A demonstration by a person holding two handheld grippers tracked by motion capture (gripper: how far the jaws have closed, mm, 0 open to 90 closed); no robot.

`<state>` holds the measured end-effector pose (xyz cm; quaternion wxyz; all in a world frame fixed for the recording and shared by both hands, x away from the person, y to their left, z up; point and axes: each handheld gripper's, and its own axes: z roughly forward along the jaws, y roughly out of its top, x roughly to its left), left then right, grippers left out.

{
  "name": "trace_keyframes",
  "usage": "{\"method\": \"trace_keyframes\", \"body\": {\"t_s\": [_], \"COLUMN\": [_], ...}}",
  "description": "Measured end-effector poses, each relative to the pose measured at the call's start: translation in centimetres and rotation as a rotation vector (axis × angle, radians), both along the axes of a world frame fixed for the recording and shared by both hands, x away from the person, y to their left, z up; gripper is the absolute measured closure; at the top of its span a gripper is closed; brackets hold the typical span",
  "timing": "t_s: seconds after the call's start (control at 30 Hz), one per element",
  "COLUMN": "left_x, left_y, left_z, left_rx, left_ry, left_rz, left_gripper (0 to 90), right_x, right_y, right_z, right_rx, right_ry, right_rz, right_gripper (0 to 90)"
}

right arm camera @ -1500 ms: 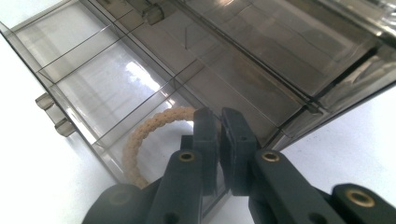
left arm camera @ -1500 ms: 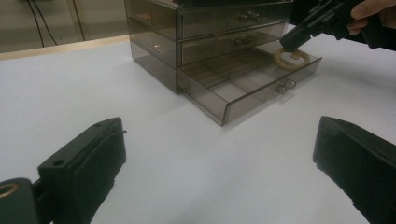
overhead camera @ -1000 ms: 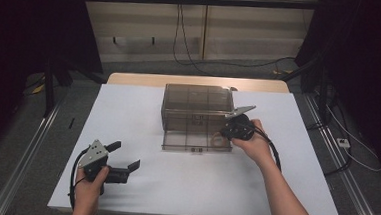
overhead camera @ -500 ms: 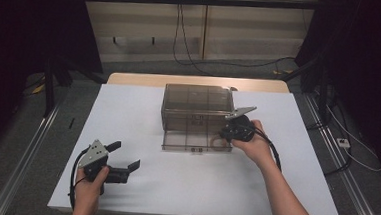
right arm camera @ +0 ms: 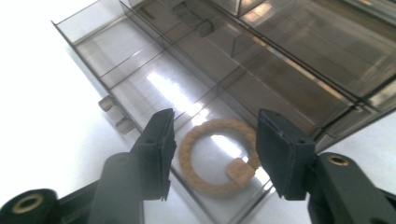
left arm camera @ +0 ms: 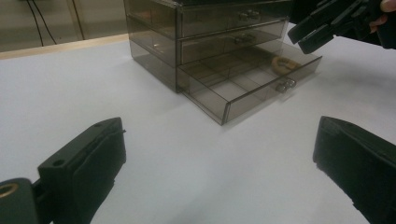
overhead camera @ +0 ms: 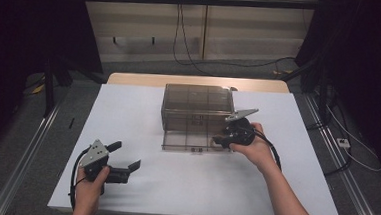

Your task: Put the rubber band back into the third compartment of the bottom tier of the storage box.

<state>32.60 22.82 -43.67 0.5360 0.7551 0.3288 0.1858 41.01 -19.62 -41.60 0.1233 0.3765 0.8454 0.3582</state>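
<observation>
Lying flat in the open bottom drawer, the braided ring sits between the right gripper's just-opened fingers, untouched; the left gripper stands open.

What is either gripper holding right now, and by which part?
Nothing. The right gripper has just been opening over the braided ring lying in the open bottom drawer, pads clear of it. The left gripper is open and empty.

Ring: tan braided rope ring lies in smoky clear plastic drawer, below and between the right gripper jaws.
Chest: smoky clear plastic drawer chest stands behind it.
</observation>
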Motion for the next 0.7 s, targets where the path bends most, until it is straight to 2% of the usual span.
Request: {"method": "trace_keyframes", "body": {"t_s": [0.13,0.7], "left_x": [0.0,0.0], "left_y": [0.0,-0.1], "left_z": [0.0,0.0], "left_rx": [-0.001,0.0], "left_ry": [0.0,0.0], "left_rz": [0.0,-0.002], "left_gripper": [2.7,2.7], "right_x": [-0.2,-1.1], "right_y": [0.1,0.3], "right_z": [-0.1,0.1], "right_rx": [0.013,0.03], "right_ry": [0.001,0.006], "right_rz": [0.003,0.024], "right_gripper": [40.9,27.5]}}
